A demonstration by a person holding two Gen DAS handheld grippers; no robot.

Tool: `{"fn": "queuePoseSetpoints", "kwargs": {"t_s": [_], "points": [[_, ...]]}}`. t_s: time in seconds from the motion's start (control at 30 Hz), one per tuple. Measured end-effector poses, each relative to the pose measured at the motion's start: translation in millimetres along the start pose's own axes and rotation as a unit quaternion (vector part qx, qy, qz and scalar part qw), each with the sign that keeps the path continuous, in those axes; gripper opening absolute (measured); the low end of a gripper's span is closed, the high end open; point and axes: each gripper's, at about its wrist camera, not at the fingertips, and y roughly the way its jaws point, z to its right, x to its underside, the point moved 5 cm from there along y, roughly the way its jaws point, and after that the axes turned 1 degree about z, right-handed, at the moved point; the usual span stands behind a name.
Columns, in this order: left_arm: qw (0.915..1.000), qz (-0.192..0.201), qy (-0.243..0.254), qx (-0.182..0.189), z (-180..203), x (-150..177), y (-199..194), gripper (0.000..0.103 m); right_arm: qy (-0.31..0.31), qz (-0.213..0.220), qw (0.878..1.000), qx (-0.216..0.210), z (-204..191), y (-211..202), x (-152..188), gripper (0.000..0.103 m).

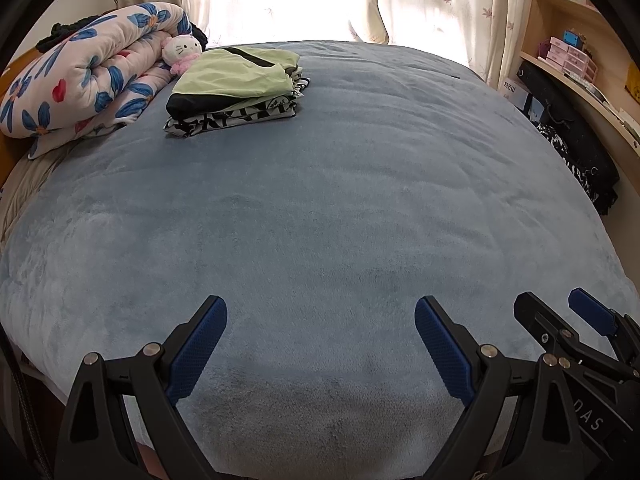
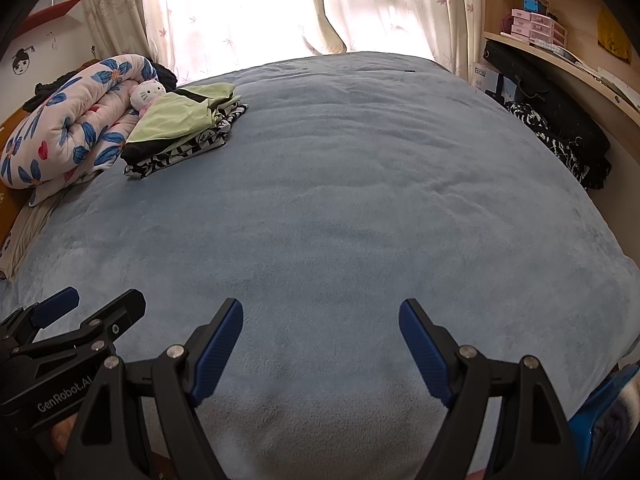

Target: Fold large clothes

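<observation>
left gripper [image 1: 320,316] and right gripper [image 2: 321,318] – fingers wide, empty, over bed [image 1: 340,200] – folded clothes stack [image 1: 236,88] beside quilt [image 1: 84,72]

Ahead of both wide-open tools, left tool [image 1: 320,344] and right tool [image 2: 320,344] held side by side, the blue blanket [image 1: 340,200] lies bare across to the curtains [image 2: 360,8]. Obstacles lie far ahead-left: folded clothes stack [image 1: 236,88], plush toy [image 1: 182,50], rolled floral quilt [image 1: 88,72]. Far right, shelving [image 2: 560,56] and dark bags [image 2: 560,132] border the bed.
</observation>
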Motion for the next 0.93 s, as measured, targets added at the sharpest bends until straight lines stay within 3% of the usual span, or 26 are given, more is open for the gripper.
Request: {"fn": "queuePoseSetpoints", "kwargs": {"t_s": [0.93], "points": [[0.9999, -0.016, -0.002, 0.002, 1.8, 2.8, 4.7, 0.093, 0.002, -0.010, 1.000, -0.002, 3.0, 6.1, 4.2, 0.081]]}}
